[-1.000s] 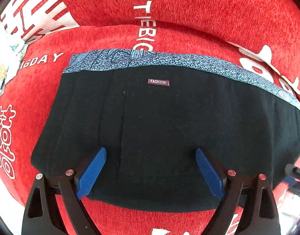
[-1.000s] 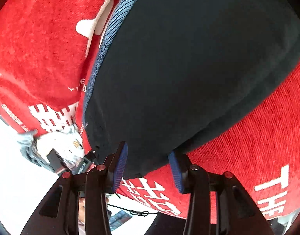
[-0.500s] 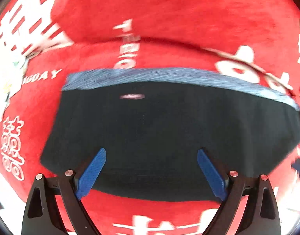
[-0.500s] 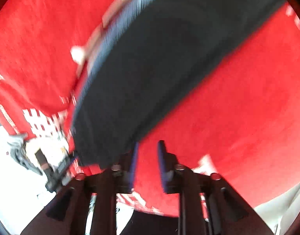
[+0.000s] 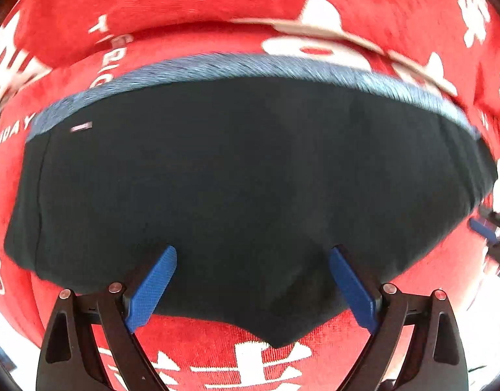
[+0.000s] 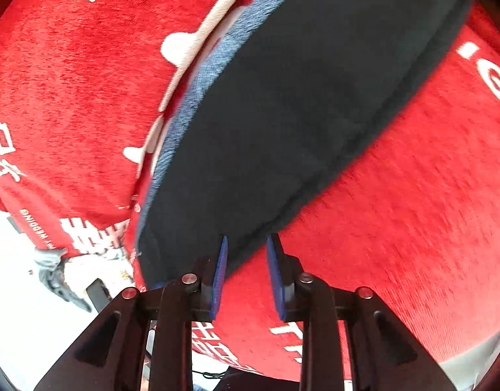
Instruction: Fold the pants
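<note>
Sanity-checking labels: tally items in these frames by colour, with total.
Black pants: 1
Red blanket: 1
Blue-padded grippers: 2, left gripper and right gripper
Total: 4

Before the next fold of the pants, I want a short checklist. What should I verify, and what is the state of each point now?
1. Pants lie flat on the red blanket: ok, though the near edge comes to a point.
2. Patterned waistband on the far side, straight: ok.
3. Left gripper open over the near edge: ok, its jaws stand wide apart.
4. Right gripper gripping cloth: not ok, a narrow gap remains between its fingers and the pants edge only sits at the tips.
5. Sharp view for aiming: not ok, both views are motion-blurred.
</note>
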{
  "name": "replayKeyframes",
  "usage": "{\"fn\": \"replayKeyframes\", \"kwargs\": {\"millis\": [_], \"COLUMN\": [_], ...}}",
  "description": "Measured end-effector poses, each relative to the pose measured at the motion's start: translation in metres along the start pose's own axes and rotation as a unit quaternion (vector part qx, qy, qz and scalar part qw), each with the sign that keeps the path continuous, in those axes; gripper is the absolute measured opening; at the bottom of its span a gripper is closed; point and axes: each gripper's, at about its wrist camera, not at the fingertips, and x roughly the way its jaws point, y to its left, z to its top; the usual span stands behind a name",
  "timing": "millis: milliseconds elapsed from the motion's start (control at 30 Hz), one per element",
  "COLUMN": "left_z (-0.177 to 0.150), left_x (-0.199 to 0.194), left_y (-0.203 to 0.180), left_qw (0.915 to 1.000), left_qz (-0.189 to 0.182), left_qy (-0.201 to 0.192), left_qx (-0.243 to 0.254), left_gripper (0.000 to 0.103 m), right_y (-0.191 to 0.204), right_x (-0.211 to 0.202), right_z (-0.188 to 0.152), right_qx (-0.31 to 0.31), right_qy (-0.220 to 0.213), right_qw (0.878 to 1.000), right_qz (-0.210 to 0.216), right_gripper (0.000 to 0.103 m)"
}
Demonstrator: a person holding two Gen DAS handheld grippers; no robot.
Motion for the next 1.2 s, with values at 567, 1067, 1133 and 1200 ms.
{"fn": "replayKeyframes", "kwargs": {"millis": [567,1067,1133,1200], "left_z": [0.001,-0.019,-0.016,-0.014], "left_x": [0.009,0.008,0.004,-0.006], "left_y": [0.029,0.017,0.018,0.017], "left_qw": [0.9998,0.9978,0.9983,0.9989], "left_qz": [0.011,0.041,0.04,0.032], "left_qy": [-0.003,-0.007,0.001,0.0], "left_qx": [-0.019,0.051,0.042,0.034], "left_gripper": [0.096,0.096,0.096,0.096], "right_y": [0.001,0.018,0.022,0.032], "right_x": [0.026,0.057,0.047,0.035], "right_z": [-0.009,-0.033,-0.037,-0.039], "right_qx": [0.016,-0.006,-0.012,-0.041], "right_qy": [0.032,0.041,0.031,0.033], "right_qw": [0.998,0.999,0.999,0.998], "right_qz": [0.042,-0.019,-0.019,-0.038], "right_gripper": [0.014,0.008,0.01,0.014]}}
